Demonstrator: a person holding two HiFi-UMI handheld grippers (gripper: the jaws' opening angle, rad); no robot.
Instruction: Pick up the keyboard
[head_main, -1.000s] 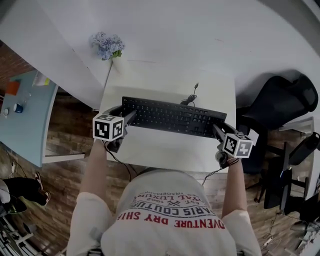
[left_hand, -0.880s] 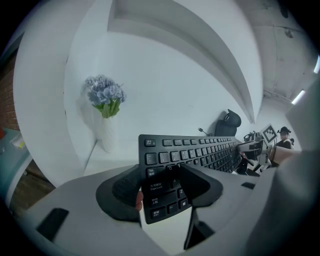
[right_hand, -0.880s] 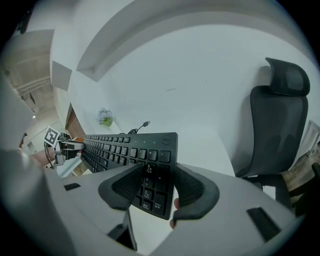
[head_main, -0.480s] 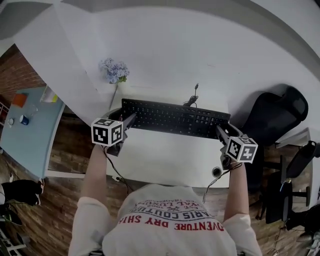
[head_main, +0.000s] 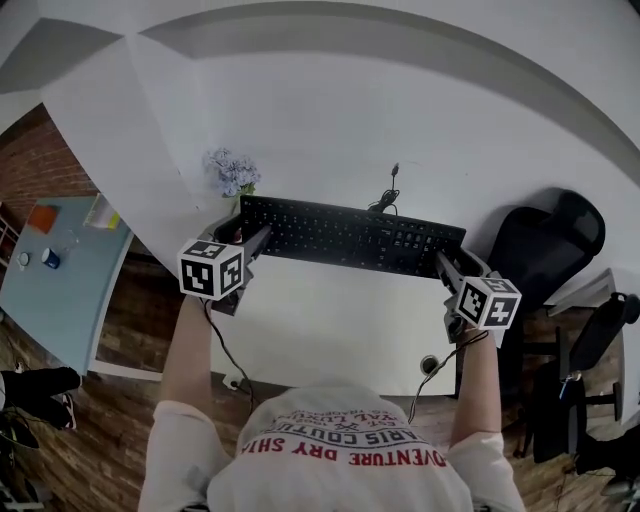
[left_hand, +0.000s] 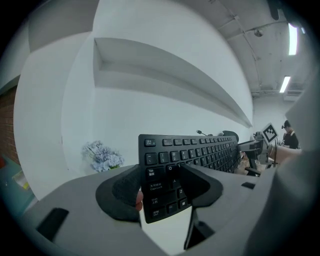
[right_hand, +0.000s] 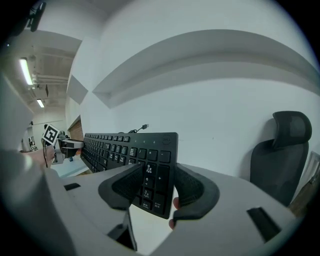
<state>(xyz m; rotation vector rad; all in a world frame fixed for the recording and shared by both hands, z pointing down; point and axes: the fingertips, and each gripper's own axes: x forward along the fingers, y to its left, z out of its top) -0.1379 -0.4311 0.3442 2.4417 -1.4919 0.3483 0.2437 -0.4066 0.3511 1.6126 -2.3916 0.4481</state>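
Observation:
A black keyboard (head_main: 350, 236) hangs in the air above the white desk (head_main: 340, 320), held at both ends. My left gripper (head_main: 255, 240) is shut on its left end; in the left gripper view the pads clamp the keyboard (left_hand: 170, 165) around the Tab and Caps keys, the gripper (left_hand: 160, 187) pointing slightly down. My right gripper (head_main: 447, 262) is shut on the right end, its pads pressing the number-pad edge of the keyboard (right_hand: 150, 165) in the right gripper view, with the gripper (right_hand: 152, 187) itself low in the frame. The keyboard's cable (head_main: 385, 198) trails off its far edge.
A bunch of pale blue flowers (head_main: 232, 172) lies at the desk's far left corner. A black office chair (head_main: 545, 250) stands right of the desk. A light blue table (head_main: 55, 275) with small items is at the left. White walls rise behind.
Both grippers have risen with the keyboard clamped between them, lifting it off the desk. The grip at each end is unchanged.

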